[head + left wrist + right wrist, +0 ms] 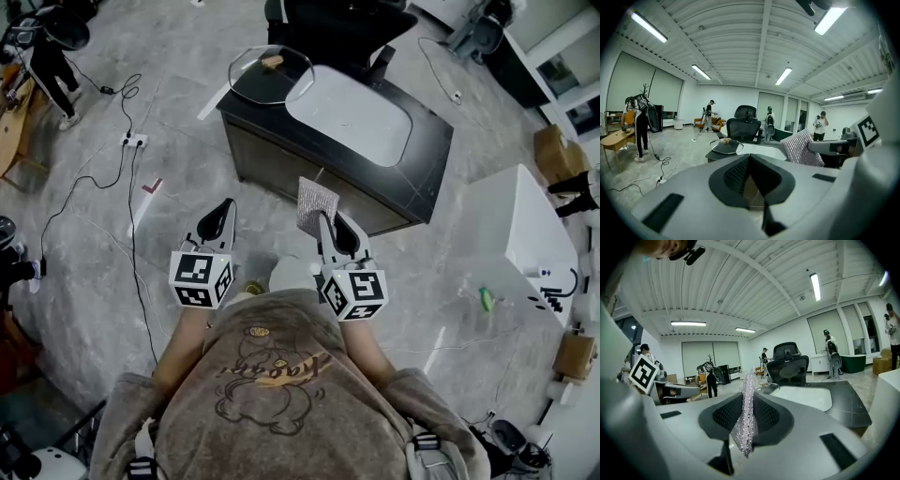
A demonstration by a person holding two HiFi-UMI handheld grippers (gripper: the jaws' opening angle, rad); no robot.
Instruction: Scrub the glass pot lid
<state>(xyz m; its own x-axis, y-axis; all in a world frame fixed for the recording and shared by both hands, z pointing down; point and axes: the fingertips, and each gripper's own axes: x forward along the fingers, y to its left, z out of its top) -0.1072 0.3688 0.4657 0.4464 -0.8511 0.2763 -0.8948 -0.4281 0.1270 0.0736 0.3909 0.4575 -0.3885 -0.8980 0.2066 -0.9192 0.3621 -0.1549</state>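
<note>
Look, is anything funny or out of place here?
The glass pot lid sits at the black table's far left corner and seems to hang over its edge. Nothing looks spilled or broken.

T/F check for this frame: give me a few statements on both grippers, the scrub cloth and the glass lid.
1. The right gripper is clamped on a silver sparkly scrubbing cloth. True.
2. The left gripper is open around the lid. False: it is shut, with nothing between its fingers.
3. The clear glass pot lid with a brown knob lies inside the white oval basin. False: it sits at the far left corner of the dark counter, beside the basin.
4. The cloth is not touching the lid. True.
</note>
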